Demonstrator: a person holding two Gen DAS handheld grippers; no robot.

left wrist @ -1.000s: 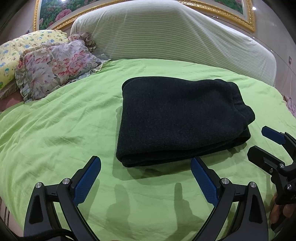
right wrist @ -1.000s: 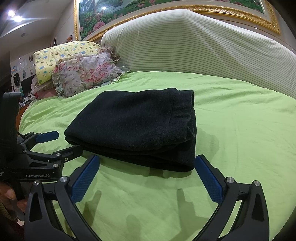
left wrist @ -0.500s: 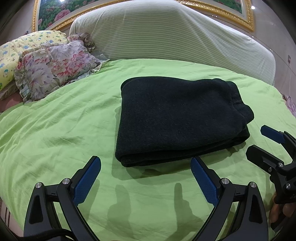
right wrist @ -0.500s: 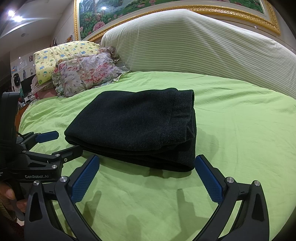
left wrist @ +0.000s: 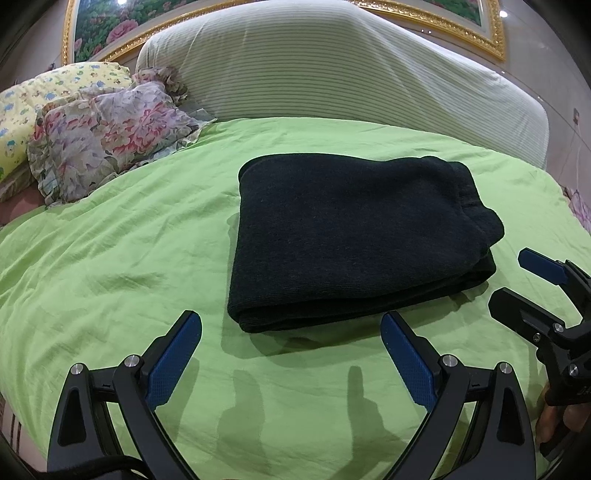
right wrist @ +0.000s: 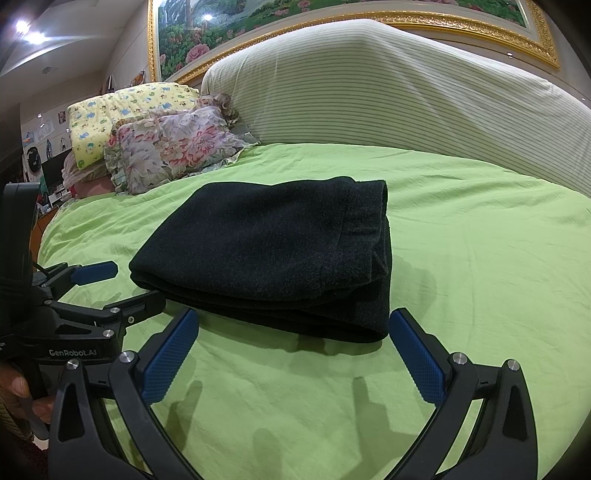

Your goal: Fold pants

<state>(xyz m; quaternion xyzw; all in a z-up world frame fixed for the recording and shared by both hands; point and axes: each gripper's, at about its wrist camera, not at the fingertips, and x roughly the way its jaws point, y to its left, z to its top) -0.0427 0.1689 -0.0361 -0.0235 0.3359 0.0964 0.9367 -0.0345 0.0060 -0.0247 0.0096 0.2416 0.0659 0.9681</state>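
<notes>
1. The pants point(left wrist: 354, 240) lie as a compact layered rectangle on the bed point(left wrist: 110, 258), just ahead of both tools; folding looks finished.
2. The left tool point(left wrist: 291, 354) and right tool point(right wrist: 293, 350) hover with fingers spread apart, holding nothing; next likely calls only for a tidy or retreat.
3. No containers show; pillows point(right wrist: 166, 147) sit far beyond.

A green sheet point(left wrist: 110, 258) covers the bed, lightly creased. At its head leans a pale striped cushion point(right wrist: 388, 92) — broad and rounded. Beside it lie a floral pillow point(right wrist: 173, 155) and a yellow pillow point(right wrist: 122, 110) (printed with small figures). On the wall behind hangs a gold-framed painting point(right wrist: 258, 11) of flowers — ceiling lights point(right wrist: 29, 31) glare at upper left.
</notes>
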